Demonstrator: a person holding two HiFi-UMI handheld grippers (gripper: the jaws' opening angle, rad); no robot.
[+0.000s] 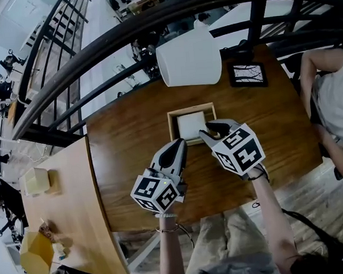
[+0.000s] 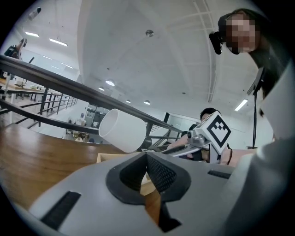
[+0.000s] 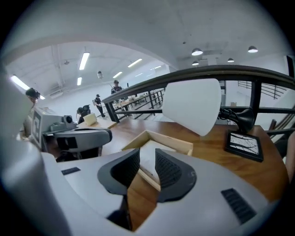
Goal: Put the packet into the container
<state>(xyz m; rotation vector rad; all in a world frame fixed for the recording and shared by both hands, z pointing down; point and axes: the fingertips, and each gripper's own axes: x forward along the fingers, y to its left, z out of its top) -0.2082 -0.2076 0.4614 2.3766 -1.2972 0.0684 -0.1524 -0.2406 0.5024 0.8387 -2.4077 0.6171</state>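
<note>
A shallow wooden container point(image 1: 174, 127) sits mid-table with the white packet point(image 1: 191, 126) lying flat inside it. My right gripper point(image 1: 211, 129) hovers at the container's near right corner, open, with nothing between its pads. In the right gripper view the packet point(image 3: 156, 148) and container wall point(image 3: 174, 140) lie just beyond the right gripper point(image 3: 147, 156). My left gripper point(image 1: 177, 148) rests near the container's front left corner, shut and empty. In the left gripper view the left gripper point(image 2: 146, 156) has its pads meeting, with the container edge point(image 2: 105, 156) behind.
A white lamp shade point(image 1: 188, 59) hangs over the table's far side, above the container. A black-framed picture point(image 1: 248, 74) lies at the far right. A person point(image 1: 333, 104) sits at the right edge. A dark railing point(image 1: 95, 57) curves behind; a lighter table point(image 1: 70, 193) adjoins left.
</note>
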